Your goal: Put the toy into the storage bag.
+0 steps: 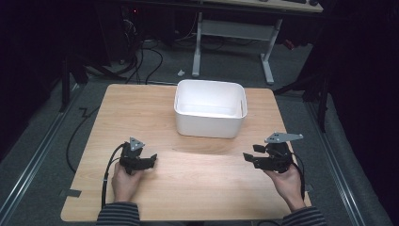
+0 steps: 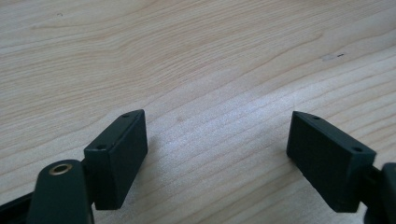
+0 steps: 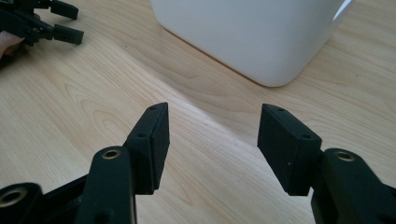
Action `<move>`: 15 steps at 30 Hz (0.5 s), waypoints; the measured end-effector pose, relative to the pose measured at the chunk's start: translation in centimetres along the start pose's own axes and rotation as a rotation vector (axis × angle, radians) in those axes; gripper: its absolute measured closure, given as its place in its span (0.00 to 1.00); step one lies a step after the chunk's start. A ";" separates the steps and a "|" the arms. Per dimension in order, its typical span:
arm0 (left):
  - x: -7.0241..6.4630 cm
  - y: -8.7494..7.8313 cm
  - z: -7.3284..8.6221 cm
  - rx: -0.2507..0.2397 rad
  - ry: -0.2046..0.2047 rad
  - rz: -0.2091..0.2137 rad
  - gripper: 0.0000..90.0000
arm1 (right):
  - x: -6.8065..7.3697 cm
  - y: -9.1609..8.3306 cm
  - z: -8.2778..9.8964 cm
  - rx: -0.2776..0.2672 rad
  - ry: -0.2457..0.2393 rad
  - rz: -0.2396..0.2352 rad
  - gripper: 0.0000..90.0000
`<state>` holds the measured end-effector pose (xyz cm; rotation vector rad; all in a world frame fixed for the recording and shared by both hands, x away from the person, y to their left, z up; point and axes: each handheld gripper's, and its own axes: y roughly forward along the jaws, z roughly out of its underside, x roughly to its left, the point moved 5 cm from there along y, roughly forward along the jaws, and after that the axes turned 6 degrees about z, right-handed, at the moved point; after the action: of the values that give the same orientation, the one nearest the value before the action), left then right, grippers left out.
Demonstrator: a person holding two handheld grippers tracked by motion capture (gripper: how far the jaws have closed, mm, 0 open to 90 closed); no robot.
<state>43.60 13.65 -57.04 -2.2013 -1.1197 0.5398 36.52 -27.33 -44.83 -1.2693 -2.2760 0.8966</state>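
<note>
Light wooden surface point(image 1: 197, 174), rounded corners, occupied the centre of the high view; a white plastic bin point(image 1: 210, 108) stood at its far middle, interior appearing empty. The high view alone showed both hands: left hand point(image 1: 125, 182) at lower left holding the left gripper point(image 1: 149, 161), right hand point(image 1: 287, 181) at lower right holding the right gripper point(image 1: 251, 154), each pointed inward toward the frame's centre, grey plates uppermost, striped sleeves at the bottom edge. The left gripper view showed its jaws wide apart over bare wood grain, nothing between them. The right gripper view showed its jaws likewise apart and empty, with the bin's rounded lower corner at upper right, beyond the jaw tips and clear of them, and the left gripper at upper left, well apart.
</note>
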 end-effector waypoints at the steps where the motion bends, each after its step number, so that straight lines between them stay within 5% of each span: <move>1: 0.0 0.0 0.0 0.000 0.000 0.000 0.23 | 0.1 0.2 0.1 0.002 0.006 -0.010 0.53; 15: 0.0 0.0 0.0 0.000 0.000 0.000 0.23 | 1.1 4.3 0.6 0.016 -0.022 -0.017 0.53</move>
<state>43.60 13.65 -57.04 -2.2014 -1.1201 0.5400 38.20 -24.96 -48.19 -1.2375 -2.2882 0.9256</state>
